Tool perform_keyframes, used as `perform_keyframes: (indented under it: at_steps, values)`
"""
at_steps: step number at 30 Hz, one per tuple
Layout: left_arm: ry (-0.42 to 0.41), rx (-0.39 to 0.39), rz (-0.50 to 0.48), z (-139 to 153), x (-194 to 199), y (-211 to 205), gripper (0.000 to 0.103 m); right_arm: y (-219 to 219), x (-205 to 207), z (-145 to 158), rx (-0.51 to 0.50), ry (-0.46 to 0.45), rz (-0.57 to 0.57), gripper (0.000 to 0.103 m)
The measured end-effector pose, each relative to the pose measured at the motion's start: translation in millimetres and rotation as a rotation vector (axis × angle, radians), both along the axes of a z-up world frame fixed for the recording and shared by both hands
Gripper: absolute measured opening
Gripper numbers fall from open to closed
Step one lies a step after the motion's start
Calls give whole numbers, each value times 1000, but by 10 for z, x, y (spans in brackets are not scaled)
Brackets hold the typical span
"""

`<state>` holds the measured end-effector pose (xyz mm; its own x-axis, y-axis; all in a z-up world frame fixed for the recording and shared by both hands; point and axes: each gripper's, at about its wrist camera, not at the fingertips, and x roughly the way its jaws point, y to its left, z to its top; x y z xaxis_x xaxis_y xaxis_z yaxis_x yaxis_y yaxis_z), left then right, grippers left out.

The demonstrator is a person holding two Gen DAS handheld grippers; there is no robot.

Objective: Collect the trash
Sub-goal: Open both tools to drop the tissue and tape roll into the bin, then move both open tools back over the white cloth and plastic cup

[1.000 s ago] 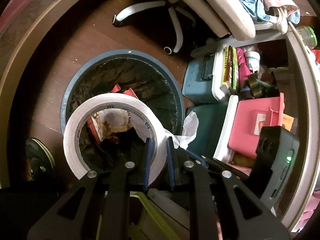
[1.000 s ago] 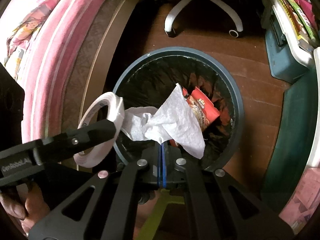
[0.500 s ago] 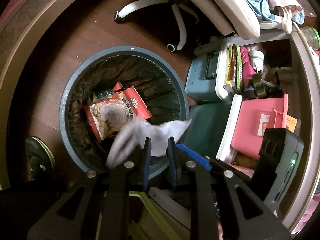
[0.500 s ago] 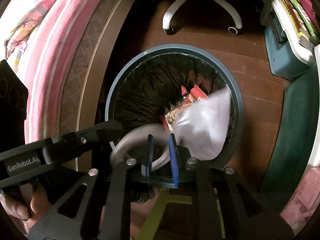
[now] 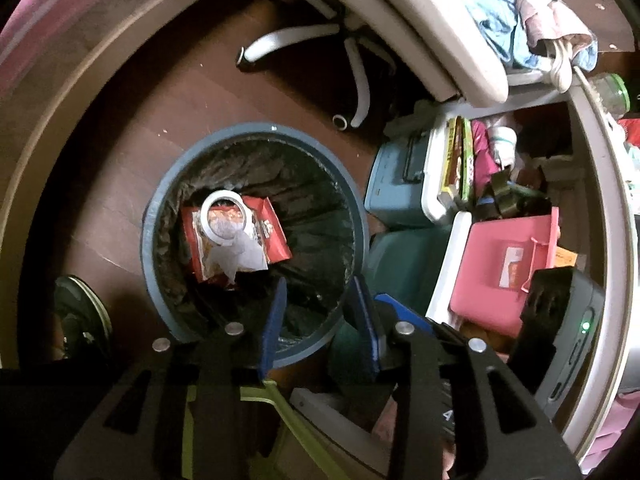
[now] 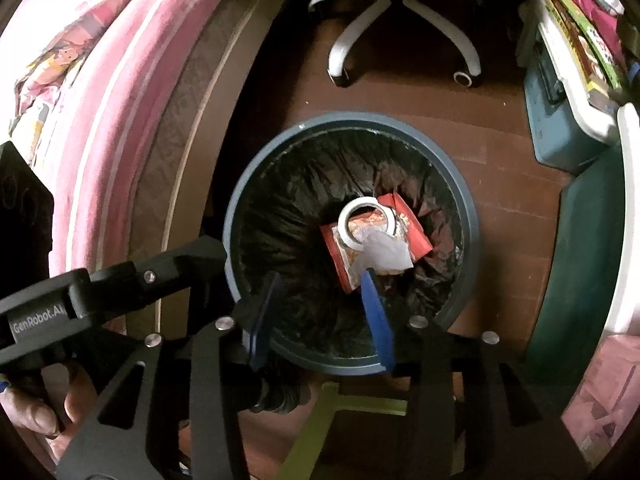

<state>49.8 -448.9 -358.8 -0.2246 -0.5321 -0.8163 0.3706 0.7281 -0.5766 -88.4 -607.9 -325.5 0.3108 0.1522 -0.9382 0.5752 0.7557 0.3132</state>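
Bin mouth is open; bed left, storage boxes right.

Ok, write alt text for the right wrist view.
Looking down between the open, empty right gripper into a round bin lined with a black bag, where a tape roll and tissue lie on a red snack wrapper.

Crinkly glossy black plastic bin liner

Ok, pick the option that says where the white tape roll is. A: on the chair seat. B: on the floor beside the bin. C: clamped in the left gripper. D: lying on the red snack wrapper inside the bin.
D: the white tape roll lies on the red snack wrapper down inside the bin, touching neither gripper.
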Motion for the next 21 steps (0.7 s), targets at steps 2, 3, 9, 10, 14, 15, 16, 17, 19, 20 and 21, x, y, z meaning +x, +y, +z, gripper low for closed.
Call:
perform_keyframes:
  at_steps: [2,3,9,10,14,15,16,17,19,20,21]
  values:
    - [-9,-9,12,62,-2,50,37,52,32,99,-9,-20,10,49]
    - [-12,-21,23,108,0,92,38,74,37,125,-12,-25,14,49]
    - [-53,-77,95,384,31,346,50,275,114,453,-44,-84,47,57]
    - [-60,-82,108,421,34,390,51,315,127,520,-51,-94,54,57]
    - [-84,-114,166,590,42,601,54,443,165,748,-73,-125,78,59]
    - [-88,-123,179,623,42,640,54,474,171,793,-77,-132,84,59]
    - [-81,-144,199,666,44,704,55,493,178,827,-79,-135,88,59]
    - [-62,-173,222,713,52,785,55,546,192,891,-85,-141,100,59]
    - [-52,-216,266,820,88,952,57,629,212,975,-96,-146,119,59]
    - [-57,-234,283,884,101,1033,57,700,245,1051,-106,-153,139,59]
    - [-64,-247,300,953,112,1112,58,762,276,1115,-114,-161,154,59]
